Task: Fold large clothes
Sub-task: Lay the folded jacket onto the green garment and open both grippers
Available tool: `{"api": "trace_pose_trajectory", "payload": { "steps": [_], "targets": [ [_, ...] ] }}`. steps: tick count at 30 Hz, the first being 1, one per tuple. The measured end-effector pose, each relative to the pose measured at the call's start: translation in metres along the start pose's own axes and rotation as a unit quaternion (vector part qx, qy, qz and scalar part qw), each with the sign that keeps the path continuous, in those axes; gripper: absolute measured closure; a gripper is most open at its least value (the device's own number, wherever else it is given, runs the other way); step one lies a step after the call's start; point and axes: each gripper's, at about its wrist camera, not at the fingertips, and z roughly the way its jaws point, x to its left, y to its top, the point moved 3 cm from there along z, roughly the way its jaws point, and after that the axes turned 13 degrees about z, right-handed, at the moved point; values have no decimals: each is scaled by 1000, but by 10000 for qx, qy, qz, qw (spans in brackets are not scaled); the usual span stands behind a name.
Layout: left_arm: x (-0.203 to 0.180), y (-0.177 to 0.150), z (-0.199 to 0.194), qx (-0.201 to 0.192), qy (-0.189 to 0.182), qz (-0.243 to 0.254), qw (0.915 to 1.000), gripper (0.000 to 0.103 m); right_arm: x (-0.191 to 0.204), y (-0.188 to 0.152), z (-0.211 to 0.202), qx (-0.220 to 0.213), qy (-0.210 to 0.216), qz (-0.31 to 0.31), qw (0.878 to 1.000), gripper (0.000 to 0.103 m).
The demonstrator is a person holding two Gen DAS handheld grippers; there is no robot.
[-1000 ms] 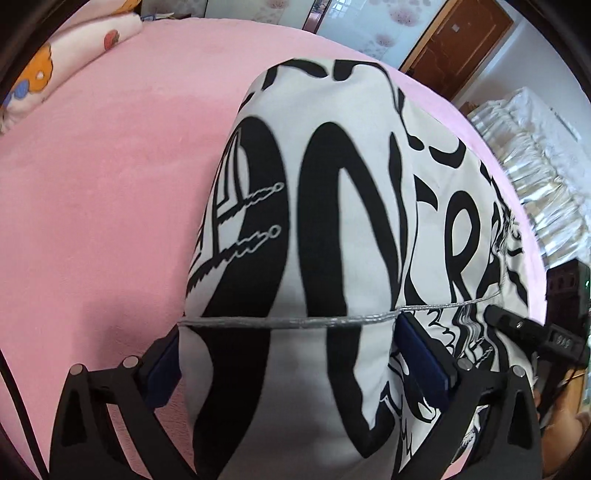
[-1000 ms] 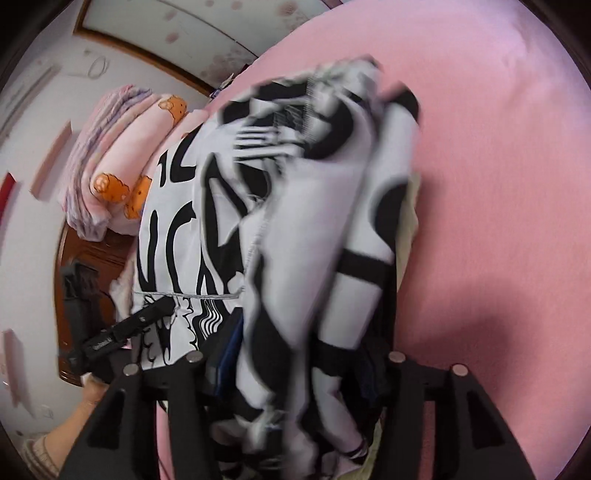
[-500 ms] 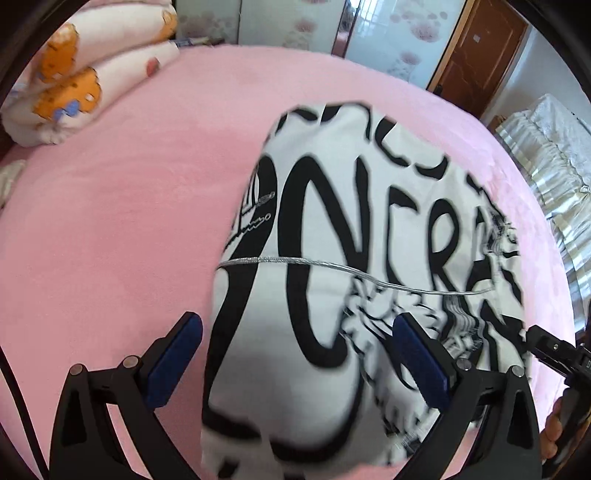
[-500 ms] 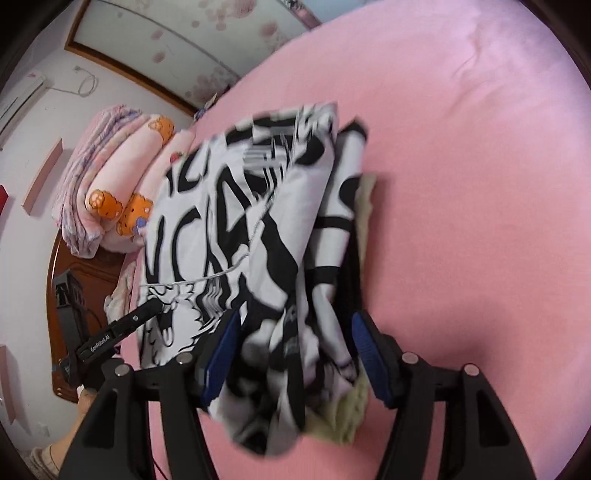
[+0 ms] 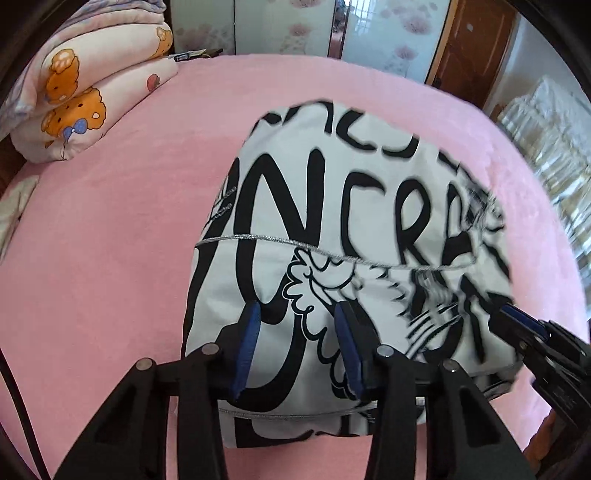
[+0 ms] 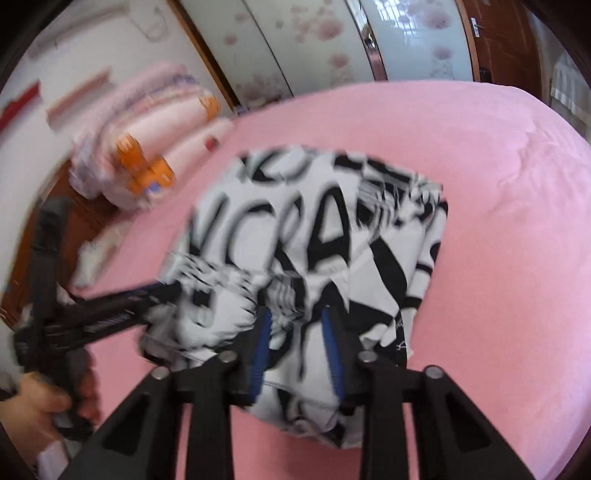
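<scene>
A white garment with bold black lettering (image 5: 369, 229) lies folded on the pink bed (image 5: 110, 258); it also shows in the right wrist view (image 6: 314, 229). My left gripper (image 5: 297, 317) hovers over the garment's near edge, its blue-padded jaws narrowed with a gap between them and no cloth pinched. My right gripper (image 6: 297, 321) stands likewise over the near right part of the garment, jaws narrowed, nothing clearly gripped. The right gripper also shows in the left wrist view (image 5: 524, 328), and the left gripper in the right wrist view (image 6: 122, 306).
Folded pink bear-print quilts (image 5: 81, 96) are stacked at the bed's far left corner. Sliding wardrobe doors (image 5: 288, 26) and a wooden door (image 5: 469, 48) stand behind the bed. A lace-covered piece of furniture (image 5: 546, 122) stands to the right.
Both grippers let go of the garment, which dropped flat onto the bed. They drew back and their jaws narrowed from wide open. The right wrist view is blurred by motion.
</scene>
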Motion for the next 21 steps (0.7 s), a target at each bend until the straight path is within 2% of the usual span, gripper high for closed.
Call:
{"api": "trace_pose_trajectory", "payload": {
  "steps": [1, 2, 5, 9, 14, 16, 18, 21],
  "targets": [
    [1, -1, 4, 58, 16, 20, 10000, 63, -6, -3, 8, 44, -186, -5, 9998, 95],
    [1, -4, 11, 123, -2, 44, 9999, 65, -13, -4, 14, 91, -304, 2, 9995, 103],
    [-1, -8, 16, 115, 27, 110, 9999, 66, -29, -6, 23, 146, -328, 75, 9993, 103],
    [-4, -11, 15, 17, 196, 170, 9997, 66, -28, -2, 18, 195, -321, 120, 9992, 103],
    [-6, -16, 3, -107, 190, 74, 9997, 65, -20, -6, -9, 176, -318, 121, 9993, 99],
    [-10, -22, -5, -120, 157, 28, 9998, 61, -20, -14, -22, 178, -359, 85, 9992, 99],
    [-16, -27, -15, -67, 54, 39, 10000, 46, -16, -22, -37, 184, -461, 40, 9988, 99],
    [-22, -34, -32, -64, -78, -50, 9999, 38, -9, -35, -68, 119, -516, 46, 9986, 99]
  ]
}}
